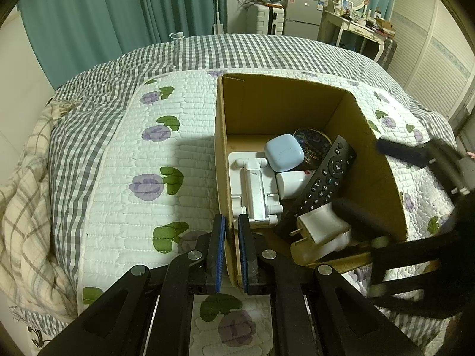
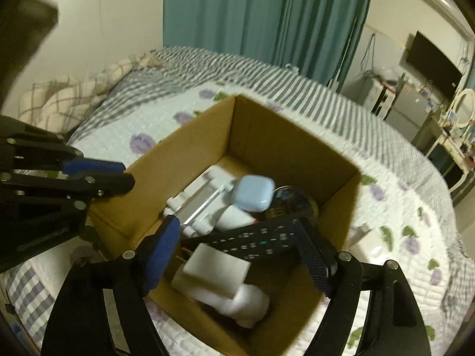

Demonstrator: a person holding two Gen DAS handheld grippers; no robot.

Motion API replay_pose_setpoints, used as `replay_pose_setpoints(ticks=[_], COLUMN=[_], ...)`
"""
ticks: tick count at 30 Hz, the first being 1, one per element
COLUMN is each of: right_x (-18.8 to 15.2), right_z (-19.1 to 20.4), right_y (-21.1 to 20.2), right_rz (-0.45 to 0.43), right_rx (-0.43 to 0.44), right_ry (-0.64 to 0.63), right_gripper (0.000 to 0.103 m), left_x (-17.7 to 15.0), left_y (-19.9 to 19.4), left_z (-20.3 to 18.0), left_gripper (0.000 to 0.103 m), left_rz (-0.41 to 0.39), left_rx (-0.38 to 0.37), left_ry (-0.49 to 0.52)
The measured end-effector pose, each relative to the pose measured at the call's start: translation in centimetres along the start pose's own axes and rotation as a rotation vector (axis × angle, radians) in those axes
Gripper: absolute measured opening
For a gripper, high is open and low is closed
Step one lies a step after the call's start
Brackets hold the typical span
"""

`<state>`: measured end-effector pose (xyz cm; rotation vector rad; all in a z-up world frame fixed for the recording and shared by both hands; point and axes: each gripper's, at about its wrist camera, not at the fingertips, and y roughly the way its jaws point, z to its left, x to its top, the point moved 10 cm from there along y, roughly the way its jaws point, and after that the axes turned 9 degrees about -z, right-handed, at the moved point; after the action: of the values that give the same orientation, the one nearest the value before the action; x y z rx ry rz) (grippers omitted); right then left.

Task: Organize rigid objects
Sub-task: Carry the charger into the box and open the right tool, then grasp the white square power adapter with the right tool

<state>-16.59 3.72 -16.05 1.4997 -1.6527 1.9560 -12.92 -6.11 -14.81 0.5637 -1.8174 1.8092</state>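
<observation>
The cardboard box [image 1: 297,106] sits on the flowery quilt [image 1: 154,160] on the bed, and everything here is told from that box.

At the box's left wall, the left gripper [image 1: 231,231] is pinched shut on the cardboard rim — one blue pad outside the wall, one inside — so it seems to be holding the box steady.

Inside the box, by the left wall, lies a white folding stand [image 1: 255,187]. Next to it, further in, is a pale blue case [image 1: 283,152], with a small white bottle [image 1: 292,182] just below it and a dark round tin [image 1: 314,141] at the back. A black remote [image 1: 323,182] leans across the middle. A white plug charger [image 2: 215,270] lies near the front of the box.

Over the box's right side, the right gripper [image 2: 237,255] hangs with its jaws wide apart. The charger sits between them, but the pads do not press on it, so it looks let go.

Six things are already in the box. No loose things show on the quilt around it — so the tidying looks nearly done, though parts of the bed are hidden
</observation>
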Motion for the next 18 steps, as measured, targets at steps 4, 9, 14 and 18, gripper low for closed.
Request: replay_pose_setpoints(ticks=[4,9,14,18], right_x=[1.4,1.7,-0.7,-3.3], right_z=[-2.7,-8.5,-14.2,-17.2], right_y=[-3.1,-6.5,-7.0,-5.5], right_rz=[-0.063,-0.13,-0.09,-0.059], right_rx=[-0.042,-0.136,-0.219,-0.264], right_ry=[0.015,0.08,0.166,0.195], right_gripper=[0.088,0.093,0.094,0.094], left_x=[0.0,0.0,0.0,0.0], left_y=[0.0,-0.1,-0.1,0.0], left_z=[0.1,0.0,0.0,0.0], left_gripper=[0.008,0.008,0.008,0.008], left_rz=[0.0,0.0,0.001,0.003], left_rx=[-0.001,0.0,0.008,0.012], left_ry=[-0.002,-0.003,0.0,0.0])
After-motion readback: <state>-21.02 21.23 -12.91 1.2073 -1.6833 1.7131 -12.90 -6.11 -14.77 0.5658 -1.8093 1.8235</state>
